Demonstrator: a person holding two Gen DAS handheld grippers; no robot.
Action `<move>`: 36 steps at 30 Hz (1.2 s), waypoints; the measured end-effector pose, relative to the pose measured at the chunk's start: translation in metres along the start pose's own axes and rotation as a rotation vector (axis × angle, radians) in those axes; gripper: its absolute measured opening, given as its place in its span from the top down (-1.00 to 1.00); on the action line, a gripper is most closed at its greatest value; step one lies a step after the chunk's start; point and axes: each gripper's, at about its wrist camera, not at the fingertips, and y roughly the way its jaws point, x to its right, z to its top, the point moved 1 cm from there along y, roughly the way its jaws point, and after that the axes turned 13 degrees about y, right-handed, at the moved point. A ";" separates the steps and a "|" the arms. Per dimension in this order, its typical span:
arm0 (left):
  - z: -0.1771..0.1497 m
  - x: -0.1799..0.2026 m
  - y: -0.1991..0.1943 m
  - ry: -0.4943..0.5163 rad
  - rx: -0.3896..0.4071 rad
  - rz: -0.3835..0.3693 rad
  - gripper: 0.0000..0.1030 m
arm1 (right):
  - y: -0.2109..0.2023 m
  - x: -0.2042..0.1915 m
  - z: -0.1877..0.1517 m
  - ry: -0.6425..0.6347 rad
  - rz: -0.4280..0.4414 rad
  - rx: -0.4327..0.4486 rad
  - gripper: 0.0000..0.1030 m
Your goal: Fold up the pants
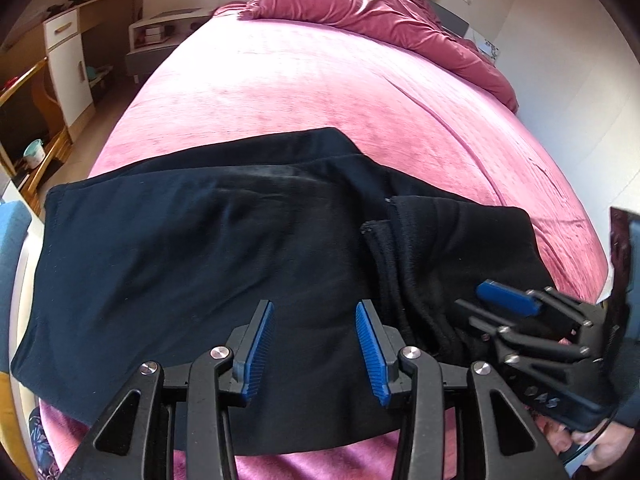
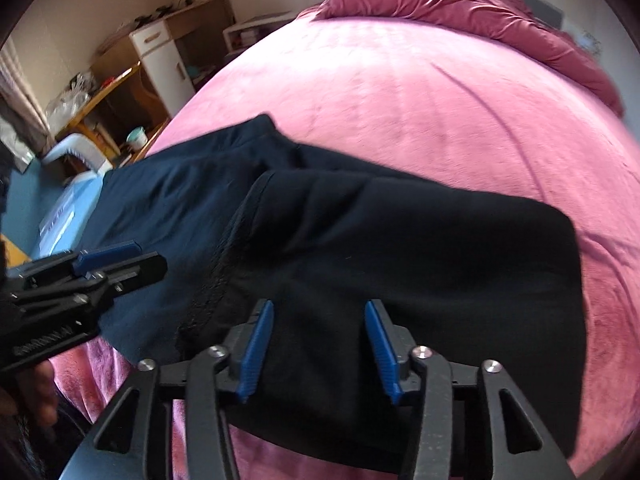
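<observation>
**Pants lie crosswise ahead of both grippers**

The pants (image 1: 208, 240) lie at the bed's (image 1: 320, 92) near edge, long axis left-right. Left gripper (image 1: 315, 350) and right gripper (image 2: 319, 350) hover over them, jaws apart, empty. The folded-over end lies nearer the right gripper.

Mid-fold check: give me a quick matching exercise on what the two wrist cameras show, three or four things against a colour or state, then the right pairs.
Things:
1. pants
2. bed cover
3. left gripper
4. duvet

Descriptions:
A. bunched up at the far end of the bed
B. open above dark cloth
C. pink, spread flat
D. dark, lying across the near end of the bed

Pairs: 1-D, 2-C, 3-B, 4-A
</observation>
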 end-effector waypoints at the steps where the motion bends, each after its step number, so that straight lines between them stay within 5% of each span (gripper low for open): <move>1: -0.001 -0.001 -0.001 -0.004 0.001 0.002 0.16 | 0.005 -0.001 -0.001 -0.003 -0.005 -0.006 0.14; 14: 0.000 -0.022 -0.015 -0.080 -0.005 -0.025 0.16 | 0.020 -0.012 -0.011 -0.055 -0.080 0.021 0.10; 19: -0.011 -0.085 -0.044 -0.291 0.021 -0.098 0.15 | 0.013 0.001 -0.012 -0.012 -0.050 0.029 0.10; 26: -0.067 -0.197 -0.096 -0.661 0.139 -0.044 -0.12 | 0.003 0.016 -0.019 0.001 -0.019 0.057 0.09; 31: -0.122 -0.244 -0.091 -0.874 0.109 -0.094 -0.16 | -0.001 0.020 -0.020 0.012 -0.007 0.057 0.08; 36: -0.144 -0.253 -0.068 -0.955 0.039 -0.101 -0.16 | -0.004 0.021 -0.021 0.006 -0.007 0.062 0.08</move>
